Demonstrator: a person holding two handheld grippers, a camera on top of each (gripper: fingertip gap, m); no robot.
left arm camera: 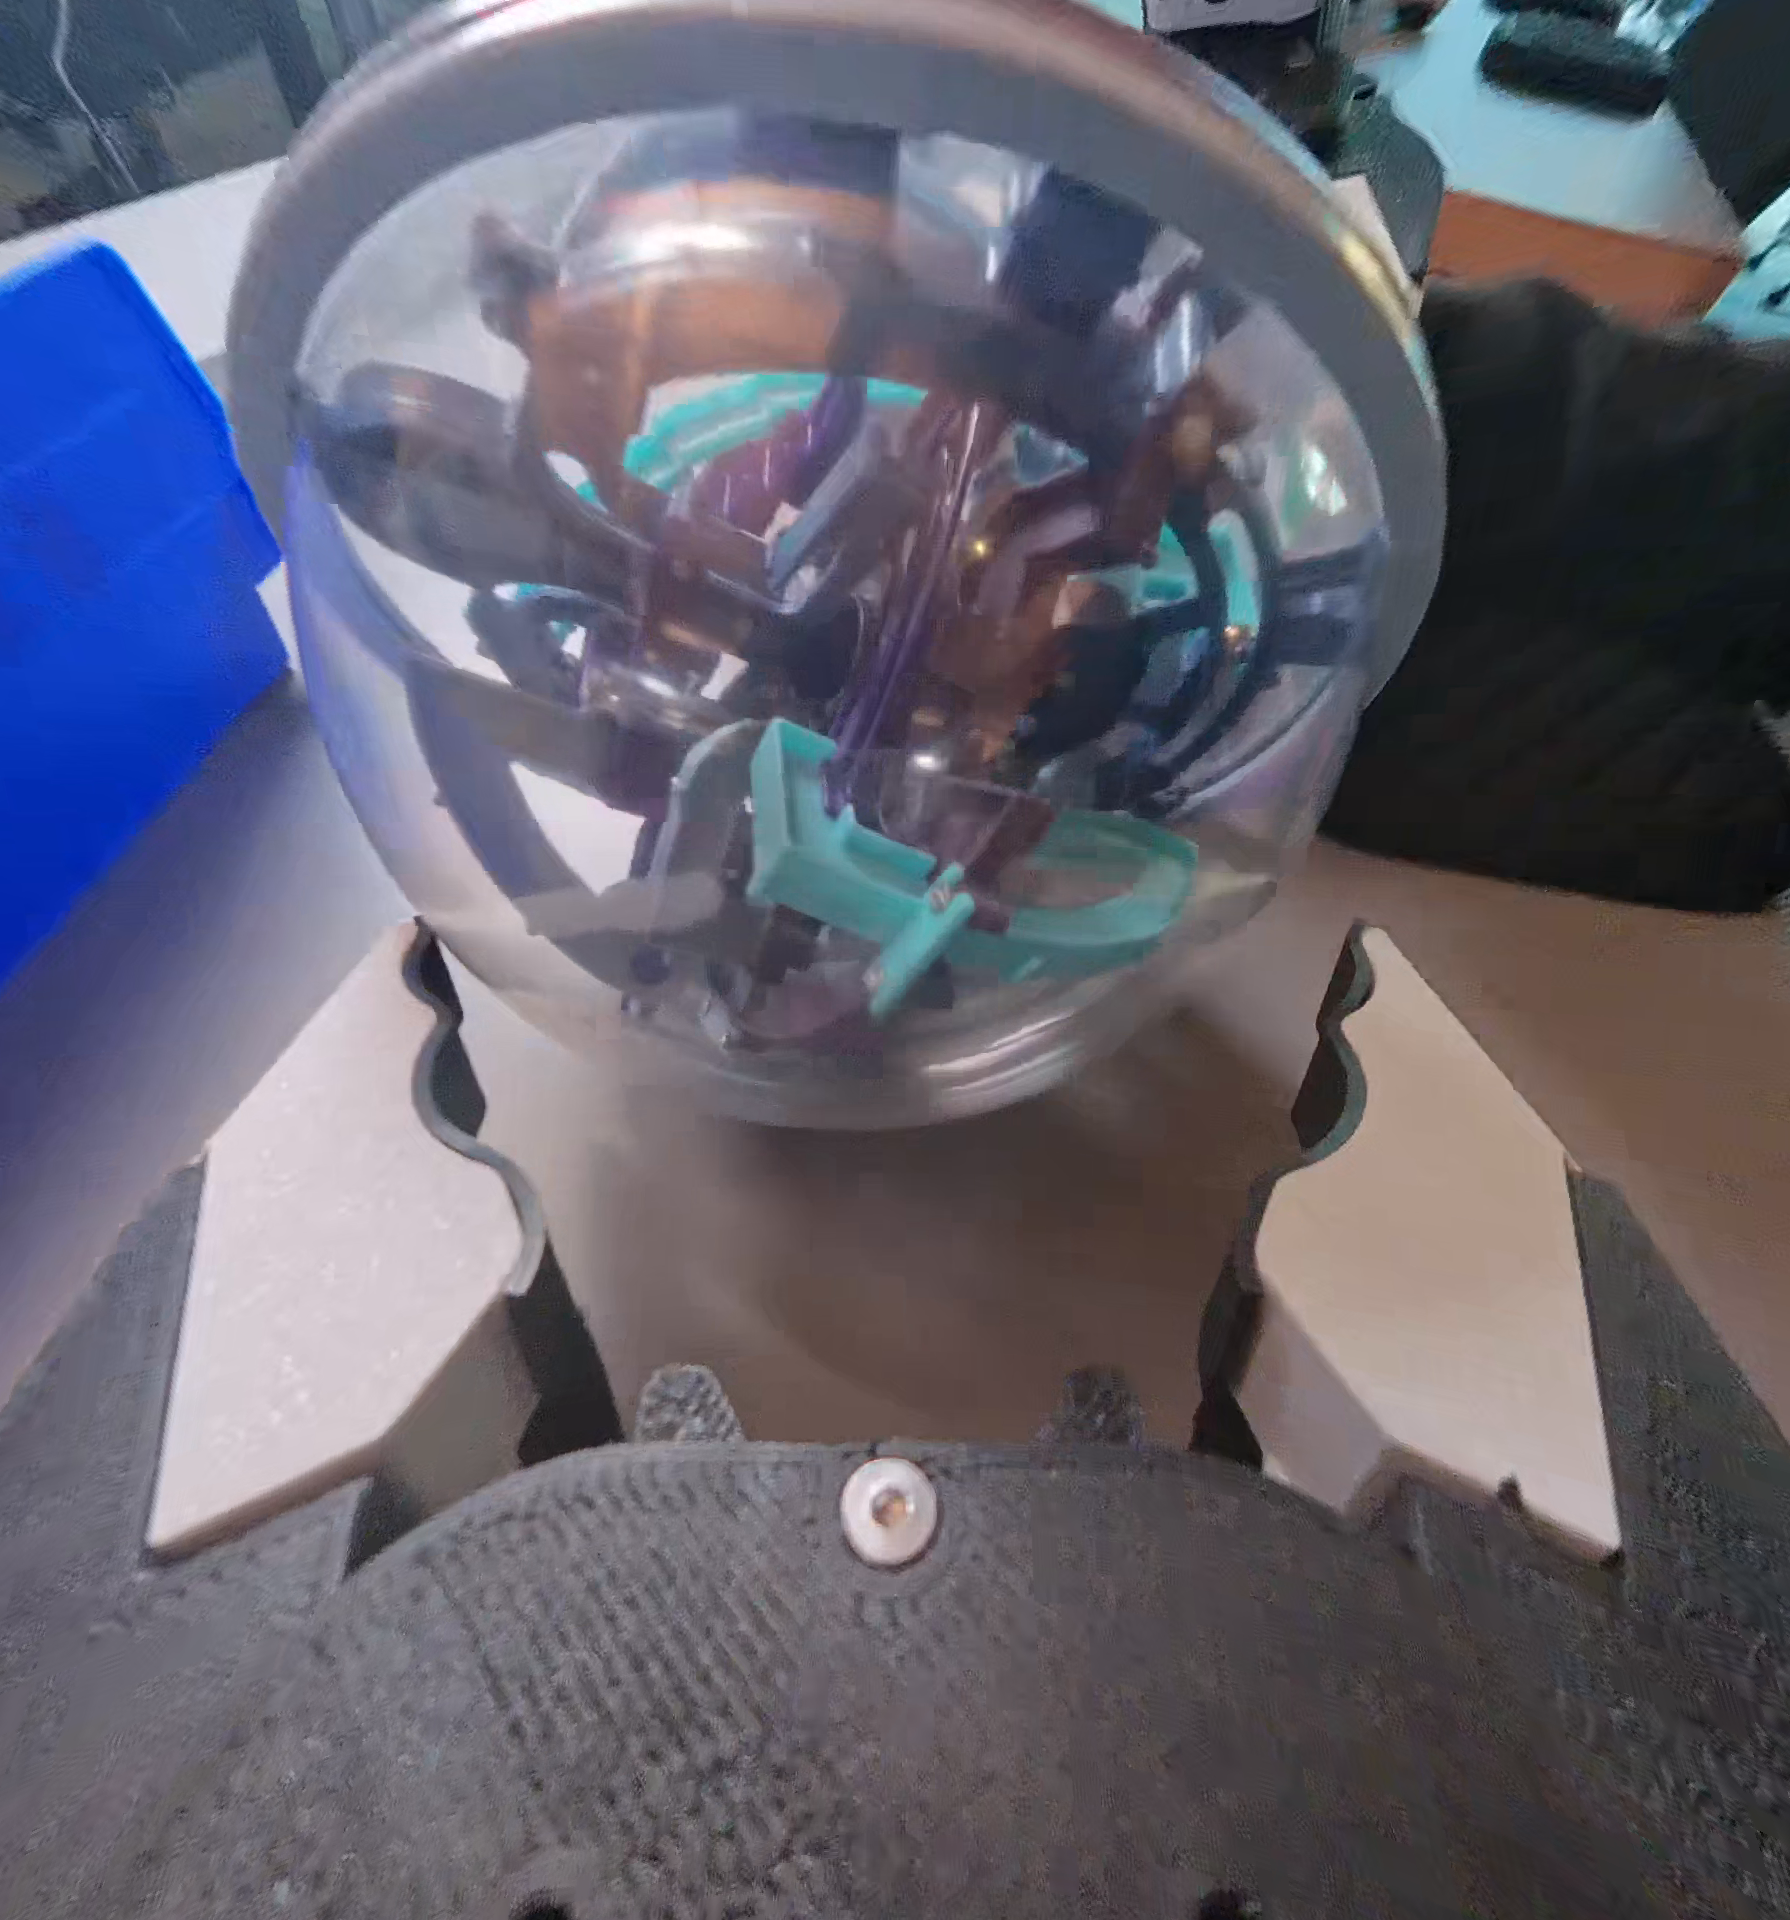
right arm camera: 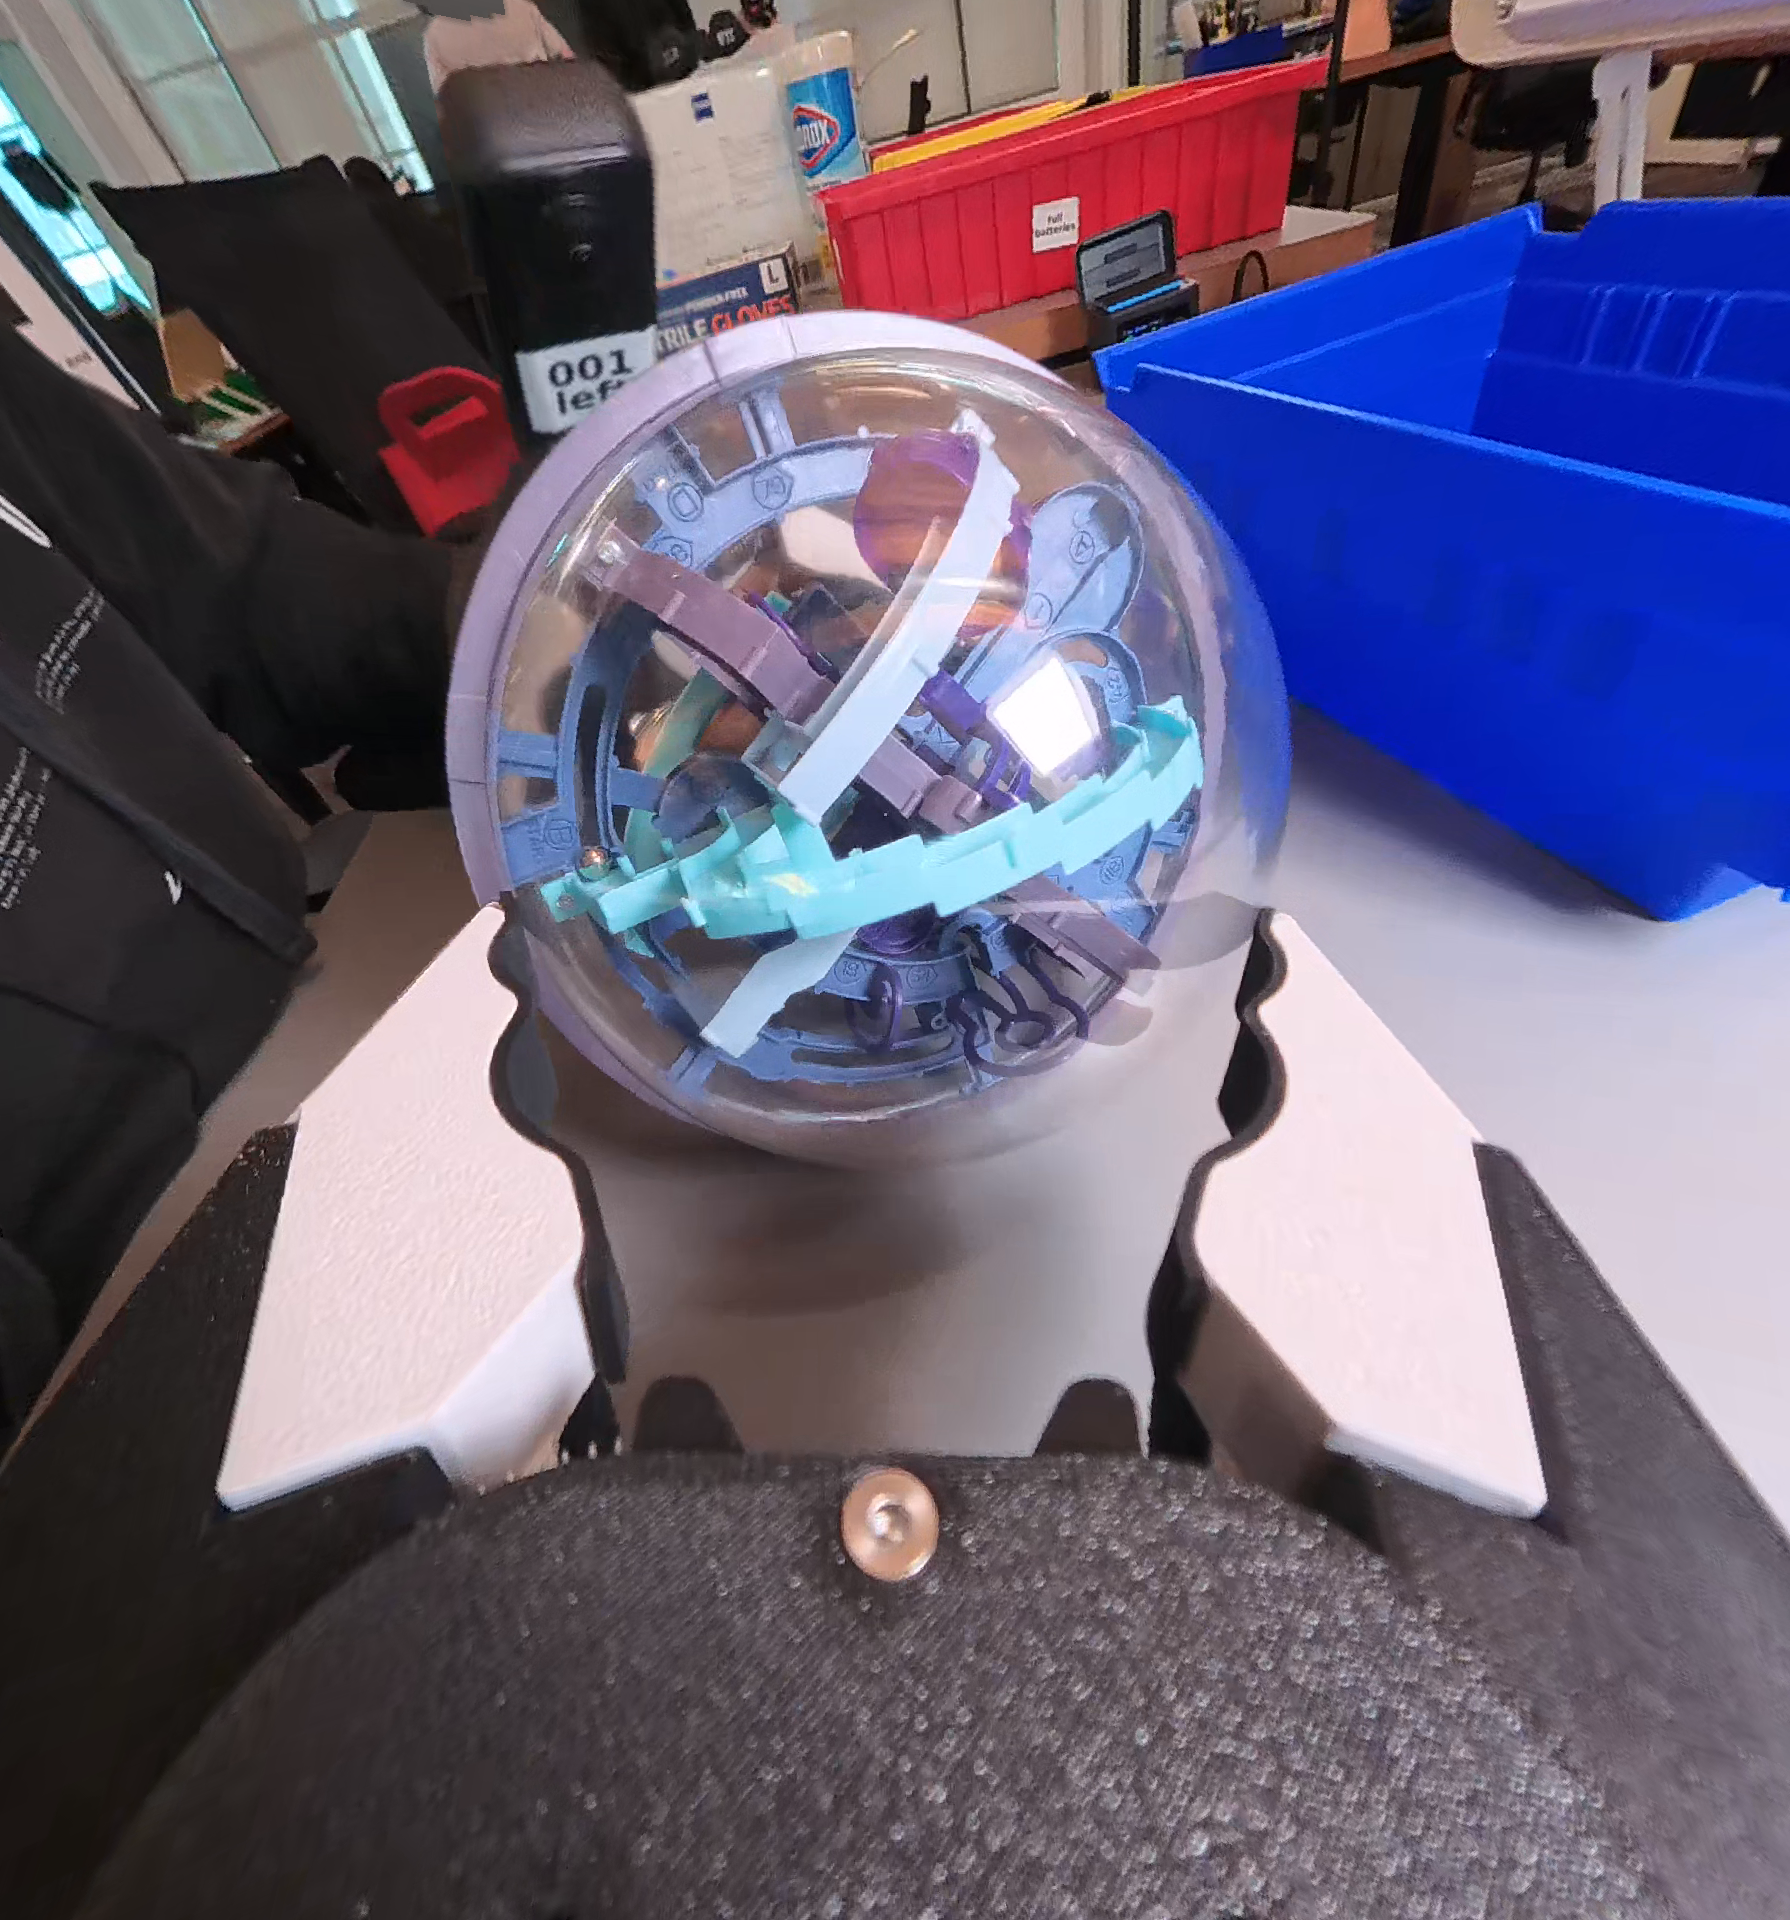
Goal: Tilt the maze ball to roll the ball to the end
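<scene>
The maze ball (right arm camera: pixel 849 769) is a clear sphere with a grey rim and with teal, blue and purple tracks inside. It sits tilted on the white table (right arm camera: pixel 1597 1091) between my two grippers. A small steel ball (right arm camera: pixel 592 857) lies at the left end of the teal track. My right gripper (right arm camera: pixel 886 925) has both fingertips against the shell. My left gripper (left arm camera: pixel 889 930) faces the maze ball (left arm camera: pixel 829 582) from the other side. Its jaws stand wide, and the right fingertip (left arm camera: pixel 1356 935) is clear of the shell. The left gripper also shows behind the ball in the right wrist view (right arm camera: pixel 558 260).
A blue bin (right arm camera: pixel 1493 582) stands right of the ball in the right wrist view and also shows in the left wrist view (left arm camera: pixel 70 582). A red bin (right arm camera: pixel 1057 208) and boxes stand at the back. A person's dark sleeve (left arm camera: pixel 1597 582) is close to the ball.
</scene>
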